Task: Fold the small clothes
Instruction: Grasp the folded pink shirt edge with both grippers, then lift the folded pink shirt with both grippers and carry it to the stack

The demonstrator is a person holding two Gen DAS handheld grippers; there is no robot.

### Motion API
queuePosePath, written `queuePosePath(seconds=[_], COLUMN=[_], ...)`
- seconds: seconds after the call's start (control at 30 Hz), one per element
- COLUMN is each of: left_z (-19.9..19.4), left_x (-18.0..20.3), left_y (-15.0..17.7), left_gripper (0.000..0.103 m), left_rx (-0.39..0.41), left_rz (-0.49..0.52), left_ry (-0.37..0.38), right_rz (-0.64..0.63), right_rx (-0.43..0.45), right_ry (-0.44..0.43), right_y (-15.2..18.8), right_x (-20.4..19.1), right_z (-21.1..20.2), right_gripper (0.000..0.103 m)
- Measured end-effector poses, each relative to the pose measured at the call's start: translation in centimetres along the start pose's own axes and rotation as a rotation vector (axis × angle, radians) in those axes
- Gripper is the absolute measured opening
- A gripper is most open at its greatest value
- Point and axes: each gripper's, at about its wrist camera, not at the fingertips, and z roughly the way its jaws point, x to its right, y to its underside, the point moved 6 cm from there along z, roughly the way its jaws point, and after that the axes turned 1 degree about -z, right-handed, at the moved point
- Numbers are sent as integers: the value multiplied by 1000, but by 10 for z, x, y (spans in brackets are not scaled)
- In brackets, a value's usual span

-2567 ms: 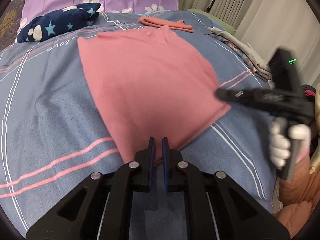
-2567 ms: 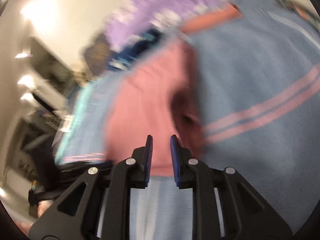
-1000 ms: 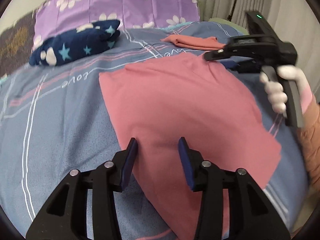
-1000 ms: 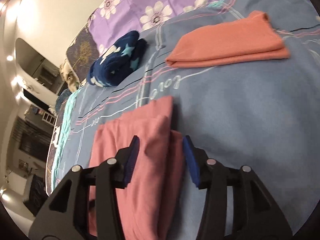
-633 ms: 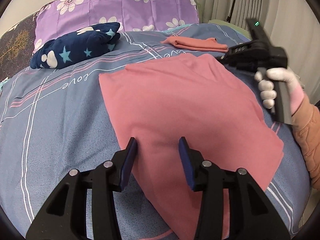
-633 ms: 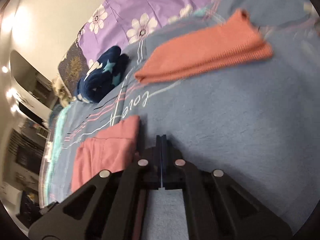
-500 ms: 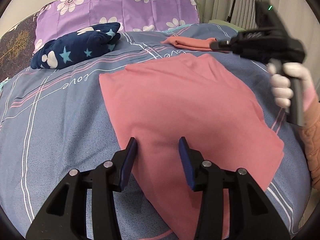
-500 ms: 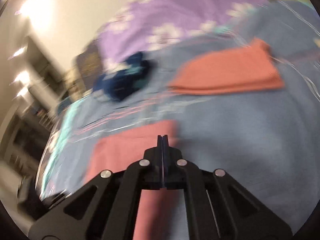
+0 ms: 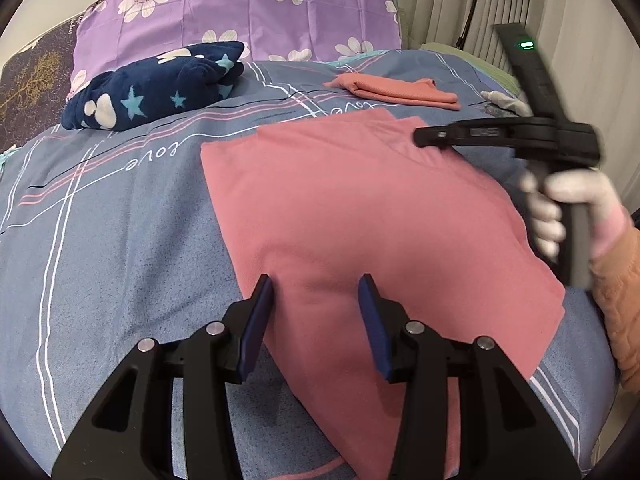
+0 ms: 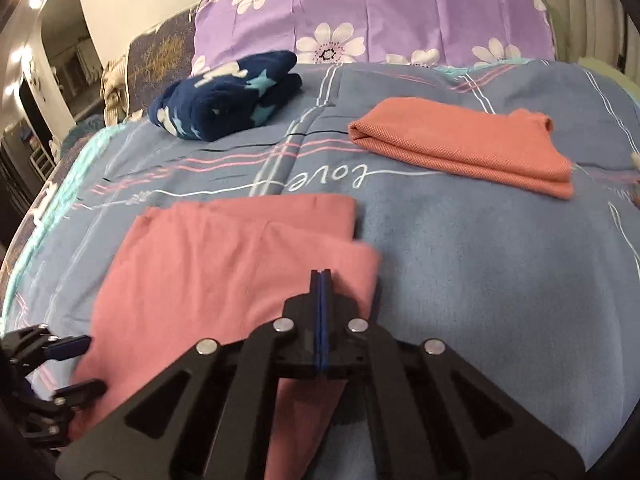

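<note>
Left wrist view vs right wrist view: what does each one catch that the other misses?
Left wrist only: the gloved hand on the right gripper, and curtains. Right wrist only: a lit room beyond the bed, and the right gripper's pads pressed together, empty. Both: the pink garment, the folded orange cloth, the starry navy bundle, the purple floral pillow and the open left gripper.

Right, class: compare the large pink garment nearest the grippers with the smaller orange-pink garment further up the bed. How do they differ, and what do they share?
The large pink garment is spread wide in a thin layer; the smaller orange-pink garment is folded into a compact stacked bundle. The pink garment looks smooth, the orange-pink one has a fine woven texture. The pink garment lies by both grippers; the orange-pink one lies apart, nearer the purple flowered pillow. Both rest on the blue striped bedcover.
</note>
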Motion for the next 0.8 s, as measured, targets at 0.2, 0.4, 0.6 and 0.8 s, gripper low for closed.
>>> queuePosePath(seconds=[0.2, 0.4, 0.6, 0.8], left_z=[-23, -35, -54, -57], left_x=[12, 34, 36, 13], left_y=[11, 50, 55, 17], left_gripper=[48, 55, 55, 63], left_rx=[-6, -72, -53, 41], left_rz=[10, 121, 135, 61], left_ry=[15, -10, -8, 7], right_rz=[-67, -208, -151, 79], right_rx=[0, -139, -64, -38], right_ry=[-191, -143, -167, -163], right_y=[40, 123, 109, 70], right_x=[-51, -71, -64, -13], right_z=[-69, -74, -102, -99], right_gripper=[10, 23, 47, 53])
